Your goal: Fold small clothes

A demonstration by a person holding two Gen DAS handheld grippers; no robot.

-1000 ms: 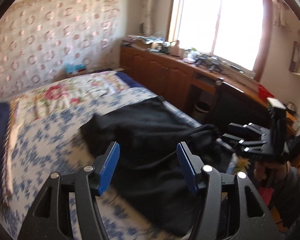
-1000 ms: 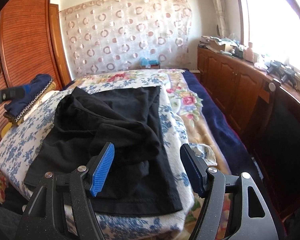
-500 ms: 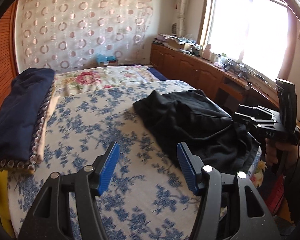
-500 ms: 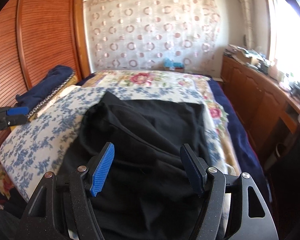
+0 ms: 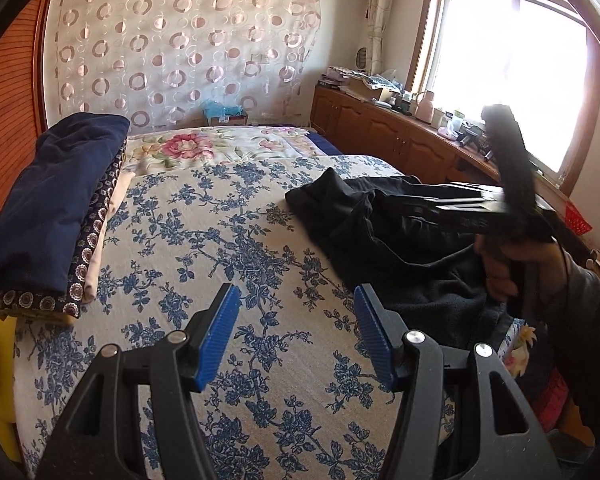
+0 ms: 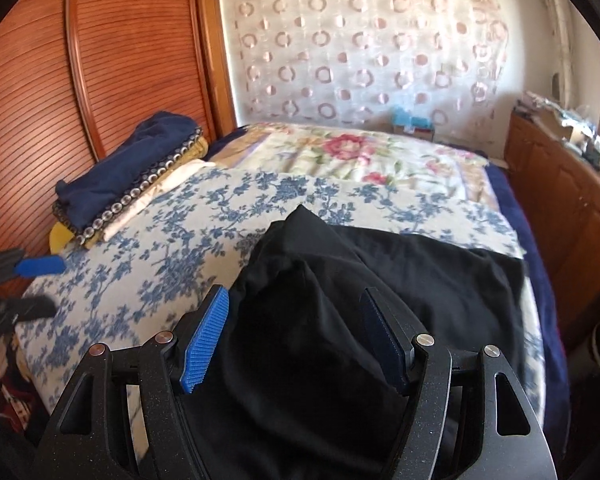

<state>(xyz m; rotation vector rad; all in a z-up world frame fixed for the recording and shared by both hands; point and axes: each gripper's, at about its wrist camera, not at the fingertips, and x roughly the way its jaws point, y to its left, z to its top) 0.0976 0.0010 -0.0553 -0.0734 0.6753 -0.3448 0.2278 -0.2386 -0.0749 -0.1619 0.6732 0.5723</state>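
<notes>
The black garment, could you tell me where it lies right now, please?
The black garment lies crumpled on the blue-flowered bedspread, on its window-side half, directly ahead of the right gripper.

Left gripper (image 5: 296,332): matte black, speckled frame with triangular cut-outs, silver round-head screws at the pivots, fingers (image 5: 216,336) faced with ribbed blue pads. Right gripper (image 6: 296,340): same build (one pad in shadow). The right hand (image 5: 512,264) emerges from a dark grey sleeve (image 5: 580,320).

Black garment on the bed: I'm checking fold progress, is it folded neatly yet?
Not yet. The black garment lies rumpled in uneven heaps on the bedspread.
</notes>
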